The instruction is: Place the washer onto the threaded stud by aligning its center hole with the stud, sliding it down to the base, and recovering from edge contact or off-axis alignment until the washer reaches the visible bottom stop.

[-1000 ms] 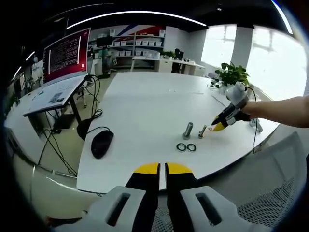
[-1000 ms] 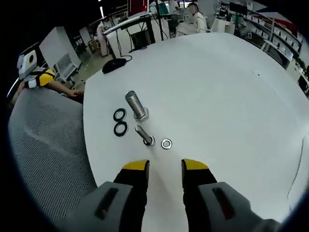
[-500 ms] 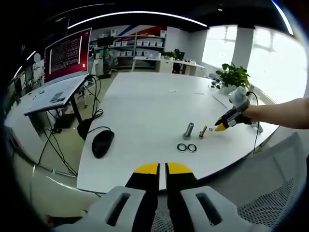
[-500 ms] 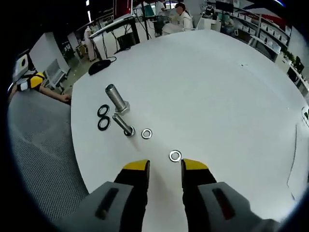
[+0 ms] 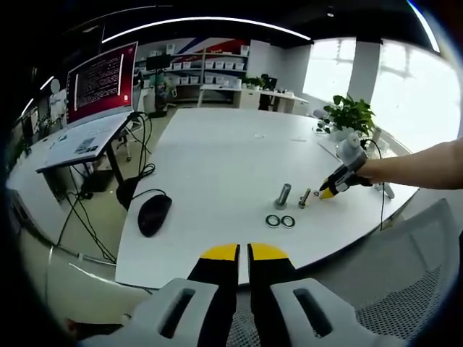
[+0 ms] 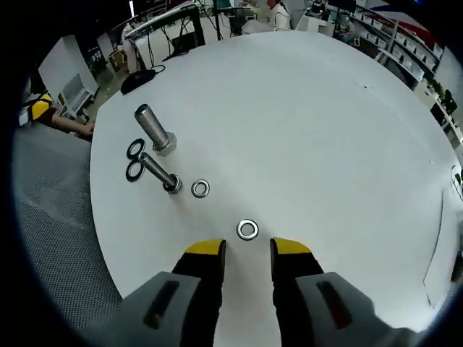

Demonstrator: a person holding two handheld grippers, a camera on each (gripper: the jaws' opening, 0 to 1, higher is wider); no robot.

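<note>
Right gripper [image 6: 246, 249]: jaws narrowly apart, holding nothing, a washer [image 6: 247, 230] flat on the white counter [image 6: 325, 130] just past their tips. Second washer [image 6: 200, 189] beside the small threaded stud [image 6: 160, 172]. Left gripper [image 5: 246, 253]: jaws closed, empty. No legible writing.

The left gripper view looks across the white counter [image 5: 217, 166] from its near edge, while the right gripper view looks down close over the same studs [image 6: 155, 130].

Open-plan office or lab: large white round table [image 5: 217, 155], computer mouse [image 5: 153, 215] near its left edge, red-lit monitor [image 5: 99, 79] on side desk, shelving with bins [image 5: 206, 65], potted plant [image 5: 347, 112] by bright windows.
</note>
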